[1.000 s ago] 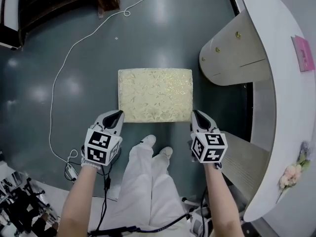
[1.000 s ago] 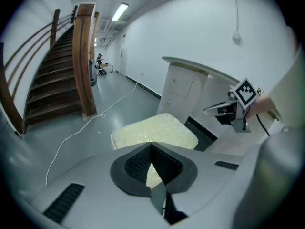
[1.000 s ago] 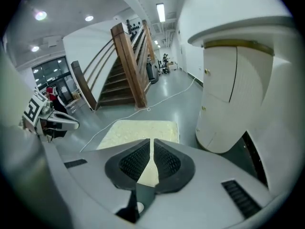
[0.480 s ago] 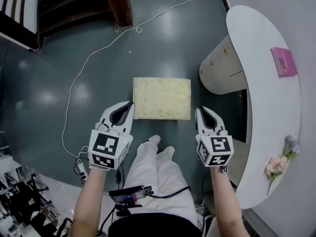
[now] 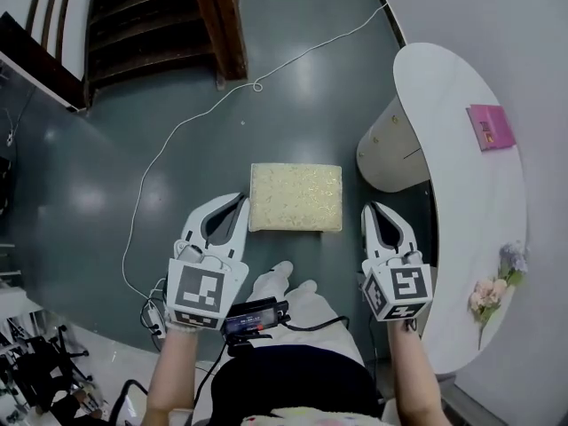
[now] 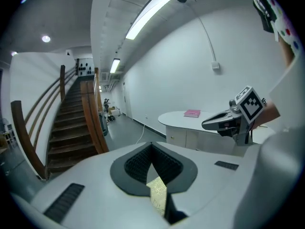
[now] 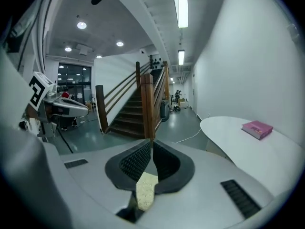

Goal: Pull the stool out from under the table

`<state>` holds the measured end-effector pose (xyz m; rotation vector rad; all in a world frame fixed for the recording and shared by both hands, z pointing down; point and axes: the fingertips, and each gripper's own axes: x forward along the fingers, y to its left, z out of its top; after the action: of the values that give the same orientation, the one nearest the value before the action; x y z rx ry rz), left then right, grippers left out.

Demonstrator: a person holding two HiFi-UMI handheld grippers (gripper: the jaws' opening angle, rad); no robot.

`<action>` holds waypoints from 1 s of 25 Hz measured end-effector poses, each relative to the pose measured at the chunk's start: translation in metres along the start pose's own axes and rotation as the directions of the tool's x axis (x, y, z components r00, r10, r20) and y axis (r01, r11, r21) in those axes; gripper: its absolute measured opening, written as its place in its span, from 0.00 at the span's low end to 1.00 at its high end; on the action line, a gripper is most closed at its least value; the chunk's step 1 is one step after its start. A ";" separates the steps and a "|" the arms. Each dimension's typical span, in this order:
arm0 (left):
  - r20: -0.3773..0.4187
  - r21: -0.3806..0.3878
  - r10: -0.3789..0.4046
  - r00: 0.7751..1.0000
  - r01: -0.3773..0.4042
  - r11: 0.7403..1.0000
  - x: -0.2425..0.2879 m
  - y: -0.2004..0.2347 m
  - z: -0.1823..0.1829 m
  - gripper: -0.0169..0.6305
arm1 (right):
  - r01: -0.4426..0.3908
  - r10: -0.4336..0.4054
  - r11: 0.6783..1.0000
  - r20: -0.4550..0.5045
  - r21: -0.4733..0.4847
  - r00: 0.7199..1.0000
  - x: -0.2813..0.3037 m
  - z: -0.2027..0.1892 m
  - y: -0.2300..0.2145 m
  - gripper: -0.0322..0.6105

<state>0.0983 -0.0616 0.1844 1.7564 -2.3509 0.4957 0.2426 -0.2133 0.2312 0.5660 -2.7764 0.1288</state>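
The stool (image 5: pixel 295 197), a square seat with cream patterned fabric, stands on the dark floor, left of the white table (image 5: pixel 453 149) and out from under it. My left gripper (image 5: pixel 241 201) hangs in the air over the stool's near left corner, jaws shut and empty. Level with the near right corner, my right gripper (image 5: pixel 371 209) is also shut on nothing. Through the left gripper (image 6: pixel 151 144) only a sliver of the stool (image 6: pixel 158 194) shows below the closed jaws. The right gripper view has the same sliver of stool (image 7: pixel 145 187) under its closed jaws (image 7: pixel 151 142).
A pink book (image 5: pixel 490 127) and flowers (image 5: pixel 497 282) lie on the curved table. A white cable (image 5: pixel 177 131) runs across the floor toward a wooden staircase (image 5: pixel 151 16). The person's legs and shoes (image 5: pixel 284 278) stand just behind the stool.
Both grippers have lifted off the stool's near corners and risen toward the camera. The head has risen too, so the stool looks smaller and farther away.
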 end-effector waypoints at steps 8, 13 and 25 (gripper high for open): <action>0.099 -0.061 0.086 0.991 -0.080 0.995 -0.039 0.005 0.038 0.05 | -0.025 0.027 0.999 0.053 -0.042 0.998 -0.031 0.034 0.018 0.12; 0.126 -0.075 0.062 0.990 -0.053 0.996 -0.050 -0.007 0.049 0.05 | -0.026 0.032 0.998 0.092 -0.065 0.995 -0.046 0.050 0.020 0.12; 0.087 -0.059 0.079 0.993 -0.074 0.996 -0.056 -0.015 0.041 0.05 | -0.022 0.037 0.992 0.118 -0.122 0.992 -0.064 0.055 0.013 0.12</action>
<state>0.1312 -0.0302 0.1303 1.7034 -2.4746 0.3653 0.2787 -0.1861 0.1589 0.5181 -2.8850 -0.0681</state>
